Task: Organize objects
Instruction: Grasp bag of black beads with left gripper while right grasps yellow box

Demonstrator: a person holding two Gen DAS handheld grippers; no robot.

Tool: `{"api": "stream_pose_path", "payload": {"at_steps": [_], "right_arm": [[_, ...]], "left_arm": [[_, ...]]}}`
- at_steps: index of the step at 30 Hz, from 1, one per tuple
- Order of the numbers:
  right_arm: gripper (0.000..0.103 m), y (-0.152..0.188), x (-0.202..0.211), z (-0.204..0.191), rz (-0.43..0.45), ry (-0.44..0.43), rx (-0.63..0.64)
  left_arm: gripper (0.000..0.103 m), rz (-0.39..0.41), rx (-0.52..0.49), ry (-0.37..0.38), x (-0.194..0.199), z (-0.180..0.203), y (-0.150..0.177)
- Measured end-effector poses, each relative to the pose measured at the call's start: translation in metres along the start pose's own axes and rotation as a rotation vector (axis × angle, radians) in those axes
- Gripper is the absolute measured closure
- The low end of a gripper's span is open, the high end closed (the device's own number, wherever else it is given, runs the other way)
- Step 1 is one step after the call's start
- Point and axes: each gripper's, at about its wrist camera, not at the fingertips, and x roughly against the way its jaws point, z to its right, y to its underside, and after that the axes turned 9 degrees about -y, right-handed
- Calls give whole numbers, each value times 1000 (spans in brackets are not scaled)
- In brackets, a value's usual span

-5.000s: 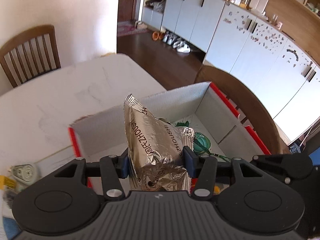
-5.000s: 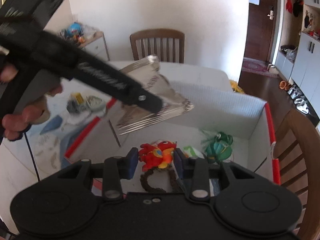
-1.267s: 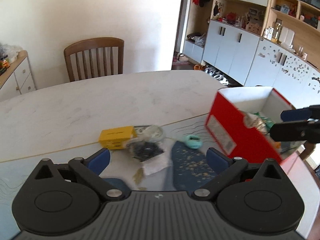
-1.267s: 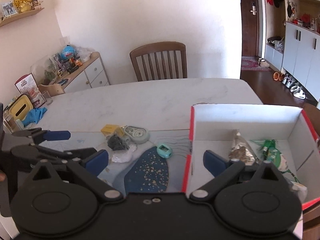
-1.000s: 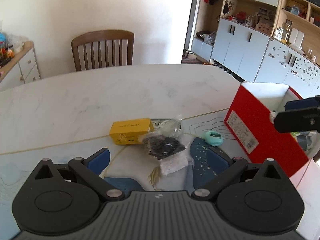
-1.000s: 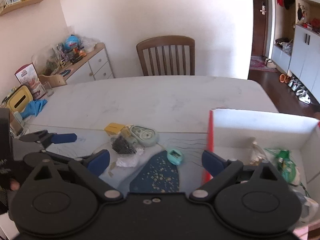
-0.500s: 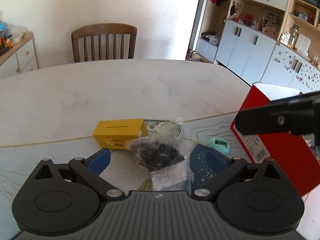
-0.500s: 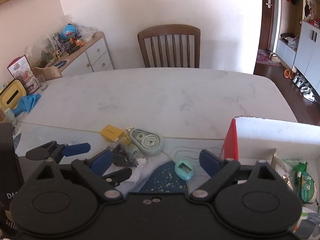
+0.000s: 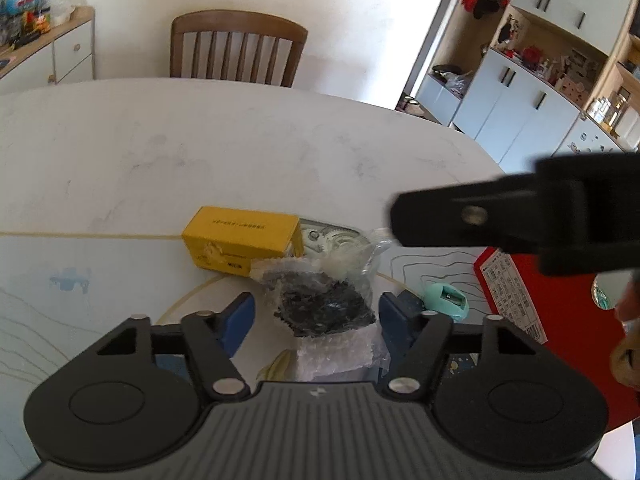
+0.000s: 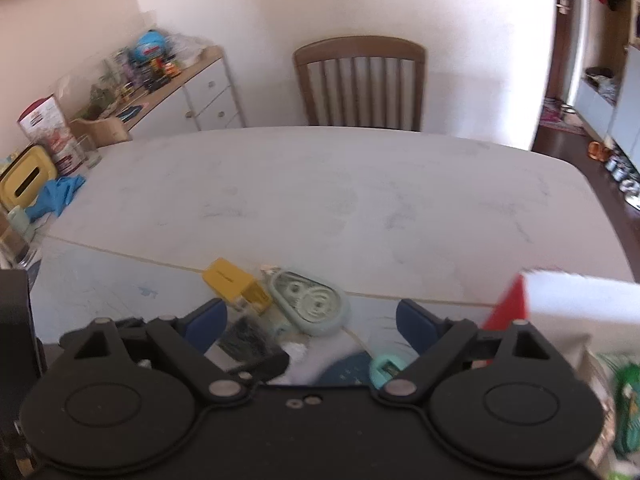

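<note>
My left gripper is open, its blue pads on either side of a clear plastic bag of black bits lying on the table. Behind the bag lie a yellow box and a pale green tape dispenser. A teal pencil sharpener sits to the right, by the red box. My right gripper is open above the same pile: yellow box, tape dispenser, sharpener. Its dark body crosses the left wrist view.
The red box with white inside stands at the right and holds a green item. A wooden chair stands behind the white table. A sideboard with clutter is at the left, with a blue cloth.
Both grippers moved away from the red box toward the pile of small objects. My left gripper came down close around the plastic bag; the foil bag it held earlier is in the box.
</note>
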Motion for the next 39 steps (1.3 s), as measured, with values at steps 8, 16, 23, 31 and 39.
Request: {"api": "stream_pose_path", "payload": {"at_steps": [8,16,23,31,39], "right_arm": [[16,-23,-53,-22,-106,-78,96],[29,-33,-94,-33,-213,-118,141],[58,-34,-104,-41,-272,-119,208],[73,-36,-94,-35,-241,-116,145],[76,-41,-62,-25,-153,-138,38]], "left_arm": [[47,6,7,4,-2,1,2],[57,-4,54,28,-7,-10,1],[61,-7,76,47,-8,-15,0],[67,-16,85,47,-7,-19,-3],[68,-4,84,77,15,-21,-6]]}}
